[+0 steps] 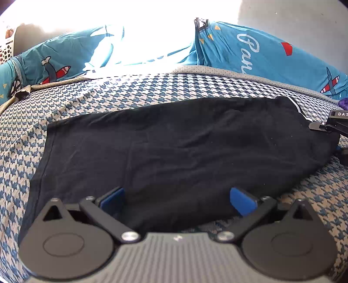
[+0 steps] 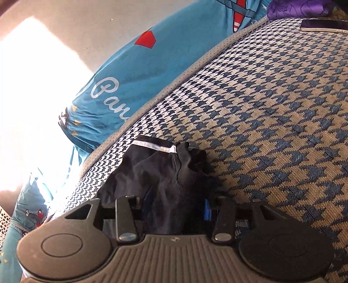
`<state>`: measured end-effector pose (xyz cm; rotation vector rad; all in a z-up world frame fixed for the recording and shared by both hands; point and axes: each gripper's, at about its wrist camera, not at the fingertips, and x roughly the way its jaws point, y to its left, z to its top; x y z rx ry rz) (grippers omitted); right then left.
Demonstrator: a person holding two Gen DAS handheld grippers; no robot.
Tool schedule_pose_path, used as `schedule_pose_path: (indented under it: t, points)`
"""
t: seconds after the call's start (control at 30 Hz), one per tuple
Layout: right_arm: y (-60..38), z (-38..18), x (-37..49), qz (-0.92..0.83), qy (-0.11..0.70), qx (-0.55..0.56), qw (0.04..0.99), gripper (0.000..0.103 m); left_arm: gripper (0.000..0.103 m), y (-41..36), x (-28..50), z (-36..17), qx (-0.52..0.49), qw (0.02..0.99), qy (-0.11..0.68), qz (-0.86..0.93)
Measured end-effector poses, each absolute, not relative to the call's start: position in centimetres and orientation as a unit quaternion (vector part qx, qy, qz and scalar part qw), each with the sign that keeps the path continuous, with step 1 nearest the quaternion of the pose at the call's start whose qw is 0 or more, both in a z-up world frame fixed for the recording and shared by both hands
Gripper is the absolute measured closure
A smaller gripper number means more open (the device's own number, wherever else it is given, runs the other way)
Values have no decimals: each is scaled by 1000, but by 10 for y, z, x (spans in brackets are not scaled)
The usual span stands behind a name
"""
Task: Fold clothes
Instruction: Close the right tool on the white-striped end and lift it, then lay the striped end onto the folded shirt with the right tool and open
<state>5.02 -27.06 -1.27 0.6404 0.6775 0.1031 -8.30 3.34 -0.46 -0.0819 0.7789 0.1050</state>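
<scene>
- On the houndstooth mat (image 1: 134, 91), a black garment (image 1: 174, 148) is lying spread flat, reaching from the mat's left part to its right edge in the left wrist view.
- Left gripper (image 1: 177, 201) is hovering at the garment's near hem, jaws standing wide apart; blue pads (image 1: 242, 202) are showing on both sides, black cloth lying between and under them, not pinched.
- Right gripper (image 2: 174, 209) is bunching one end of the garment (image 2: 165, 172); jaws are sitting partly closed with a thick wad of black fabric filling the gap, a blue pad (image 2: 207, 210) pressing against it on the right side.
- A white stripe (image 2: 152, 147) is running along the garment's far edge in the right wrist view, cloth crumpling up beside it.
- In the left wrist view, the right gripper's black body (image 1: 335, 124) is showing at the garment's far right end.
- Behind the mat, teal bedding (image 1: 261, 52) printed with planes and white script is piling up along the far edge.
- Strong sunlight is washing out the wall (image 1: 152, 32) behind it.
- Purple cloth (image 2: 300, 8) and a dark flat phone-like object (image 2: 324, 26) are lying at the mat's far corner in the right wrist view.
</scene>
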Motion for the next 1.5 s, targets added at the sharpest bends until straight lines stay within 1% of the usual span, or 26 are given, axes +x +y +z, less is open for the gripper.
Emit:
schedule_pose_path:
  t: [0.2, 0.3, 0.33, 0.37, 0.47, 0.73, 0.87, 1.0, 1.17, 1.37, 1.5]
  points:
    - [-273, -20, 68, 50, 319, 305, 896, 61, 0, 32, -82, -6, -37, 923, 379, 50]
    - [-273, -23, 76, 44, 319, 295, 900, 75, 0, 32, -82, -6, -36, 923, 379, 49]
    - [-274, -24, 78, 42, 320, 294, 900, 84, 0, 32, -82, -6, -36, 923, 379, 49]
    - [-275, -25, 79, 40, 321, 294, 900, 88, 0, 32, -82, -6, -37, 923, 379, 50]
    - [-272, -21, 78, 42, 318, 290, 902, 91, 0, 33, -81, -6, -39, 923, 379, 51]
    - [-239, 18, 58, 99, 272, 231, 929, 92, 0, 39, -83, -4, -52, 923, 376, 58]
    - [-205, 41, 41, 157, 243, 170, 942, 92, 0, 43, -84, -3, -61, 923, 373, 66]
    - [-165, 52, 19, 218, 222, 88, 946, 92, 0, 50, -85, -1, -72, 924, 369, 74]
    - [-118, 40, -6, 269, 221, -6, 937, 92, 0, 59, -89, 1, -81, 924, 361, 94]
    - [-86, 12, -18, 292, 240, -70, 923, 92, 0, 69, -90, 2, -92, 922, 359, 110]
    - [-80, -9, -12, 286, 274, -90, 914, 91, 0, 73, -90, 1, -100, 920, 362, 112]
